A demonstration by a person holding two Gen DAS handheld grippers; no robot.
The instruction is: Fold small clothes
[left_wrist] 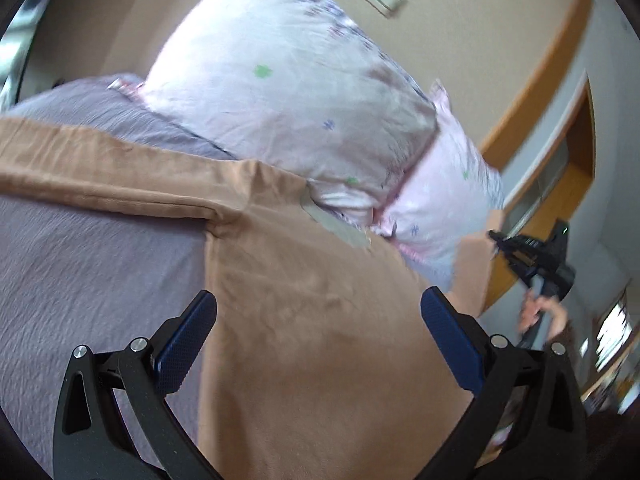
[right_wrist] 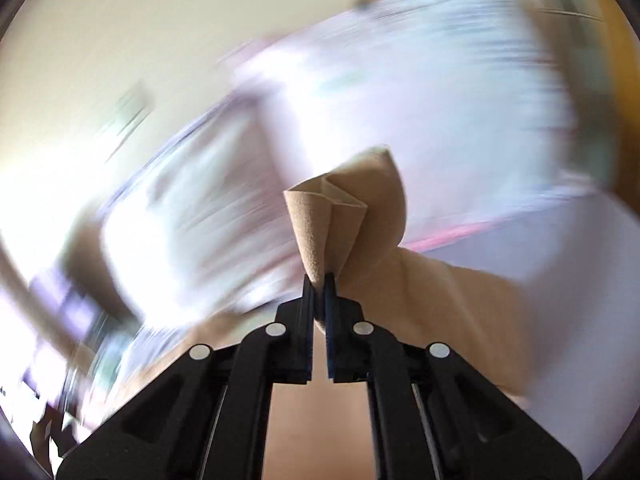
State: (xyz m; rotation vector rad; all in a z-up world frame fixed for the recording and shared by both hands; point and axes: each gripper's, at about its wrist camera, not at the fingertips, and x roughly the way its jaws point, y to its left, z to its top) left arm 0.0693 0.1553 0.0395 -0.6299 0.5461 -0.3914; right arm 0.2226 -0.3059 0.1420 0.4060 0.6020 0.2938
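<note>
A tan garment (left_wrist: 312, 312) lies spread on the grey-lilac bed sheet (left_wrist: 80, 264), one sleeve running to the left. My left gripper (left_wrist: 320, 332) is open above the garment's body and holds nothing. My right gripper (right_wrist: 319, 280) is shut on a bunched corner of the tan garment (right_wrist: 340, 216) and lifts it. In the left wrist view the right gripper (left_wrist: 496, 238) shows at the right edge, holding the garment's far corner up. The right wrist view is heavily blurred by motion.
A pink flower-print pillow (left_wrist: 280, 92) lies behind the garment, a second one (left_wrist: 440, 200) to its right. A wooden bed frame (left_wrist: 532, 80) and beige wall stand beyond. The person's hand (left_wrist: 540, 312) holds the right gripper's handle.
</note>
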